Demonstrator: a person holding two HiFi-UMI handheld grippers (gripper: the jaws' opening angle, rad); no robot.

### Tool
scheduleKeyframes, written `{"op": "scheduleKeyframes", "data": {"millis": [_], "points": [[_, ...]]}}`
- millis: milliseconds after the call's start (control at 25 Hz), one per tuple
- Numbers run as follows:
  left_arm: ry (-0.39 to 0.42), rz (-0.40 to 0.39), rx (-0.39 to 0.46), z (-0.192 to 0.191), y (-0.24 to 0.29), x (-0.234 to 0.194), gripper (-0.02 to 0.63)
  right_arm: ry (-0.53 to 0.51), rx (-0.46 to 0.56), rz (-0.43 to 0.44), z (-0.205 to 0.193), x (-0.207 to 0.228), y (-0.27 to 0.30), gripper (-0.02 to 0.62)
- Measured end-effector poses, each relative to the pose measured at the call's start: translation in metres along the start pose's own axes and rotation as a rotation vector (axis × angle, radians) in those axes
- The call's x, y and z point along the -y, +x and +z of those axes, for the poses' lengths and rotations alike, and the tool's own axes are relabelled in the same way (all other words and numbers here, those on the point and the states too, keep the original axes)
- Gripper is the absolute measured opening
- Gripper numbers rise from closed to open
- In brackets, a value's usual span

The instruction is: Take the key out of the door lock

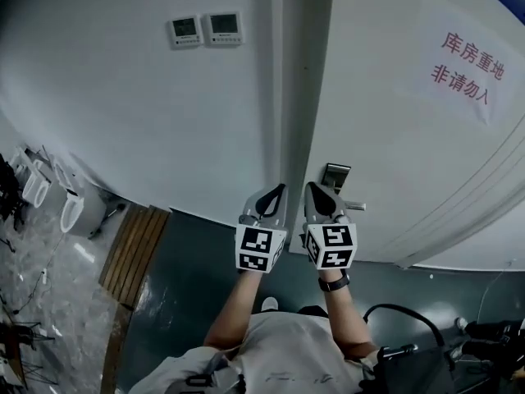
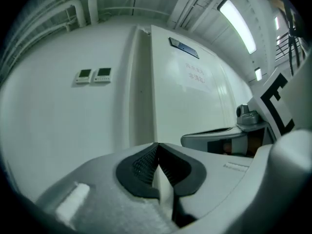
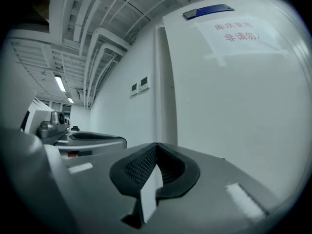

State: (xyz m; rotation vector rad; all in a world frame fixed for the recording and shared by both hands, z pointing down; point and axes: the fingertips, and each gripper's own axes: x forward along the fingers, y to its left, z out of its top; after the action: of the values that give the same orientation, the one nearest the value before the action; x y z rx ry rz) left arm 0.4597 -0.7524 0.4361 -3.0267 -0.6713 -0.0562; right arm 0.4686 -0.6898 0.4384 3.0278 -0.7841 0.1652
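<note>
A white door (image 1: 394, 138) carries a metal lock plate (image 1: 335, 175) with a lever handle (image 1: 354, 206) below it. I cannot make out a key in any view. My left gripper (image 1: 281, 188) and right gripper (image 1: 310, 185) are held side by side, pointing up at the door, just below and left of the lock plate. Both are shut with nothing between the jaws. In the left gripper view the left gripper (image 2: 157, 145) faces the door frame, with the right gripper's body (image 2: 229, 135) beside it. In the right gripper view the right gripper (image 3: 156, 145) aims at the door's edge.
Two small control panels (image 1: 205, 29) hang on the wall left of the door frame. A paper sign with red print (image 1: 466, 68) is stuck high on the door. A wooden pallet (image 1: 131, 253) lies on the floor at left; a dark cart (image 1: 426, 359) stands at lower right.
</note>
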Motion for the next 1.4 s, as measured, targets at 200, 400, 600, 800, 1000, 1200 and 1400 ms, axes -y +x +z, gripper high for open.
{"op": "scheduleKeyframes", "data": {"millis": [200,400,600,800,1000,1200,1400], "points": [[-0.048,-0.128,0.014,-0.016,0.044,0.014,0.002,-0.004,-0.039,-0.152,-0.026,0.038,-0.018,0.003],[-0.045,-0.194,0.014,-0.023,0.08,0.038,0.003,0.039,-0.084,-0.275,-0.051,0.088,-0.038,0.003],[-0.035,-0.185,-0.006,-0.042,0.105,0.037,0.01,0.086,-0.115,-0.301,-0.076,0.114,-0.036,0.003],[-0.036,-0.205,-0.009,-0.048,0.123,0.04,0.156,0.131,-0.185,-0.305,-0.115,0.124,-0.047,0.003],[-0.04,-0.183,-0.03,-0.057,0.134,0.031,0.156,0.208,-0.283,-0.274,-0.165,0.12,-0.045,0.005],[-0.032,-0.157,-0.006,-0.058,0.133,0.025,0.153,0.271,-0.354,-0.19,-0.208,0.104,-0.035,0.041],[-0.036,-0.146,0.021,-0.053,0.13,0.021,0.112,0.407,-0.348,-0.154,-0.232,0.099,-0.021,0.103]]}}
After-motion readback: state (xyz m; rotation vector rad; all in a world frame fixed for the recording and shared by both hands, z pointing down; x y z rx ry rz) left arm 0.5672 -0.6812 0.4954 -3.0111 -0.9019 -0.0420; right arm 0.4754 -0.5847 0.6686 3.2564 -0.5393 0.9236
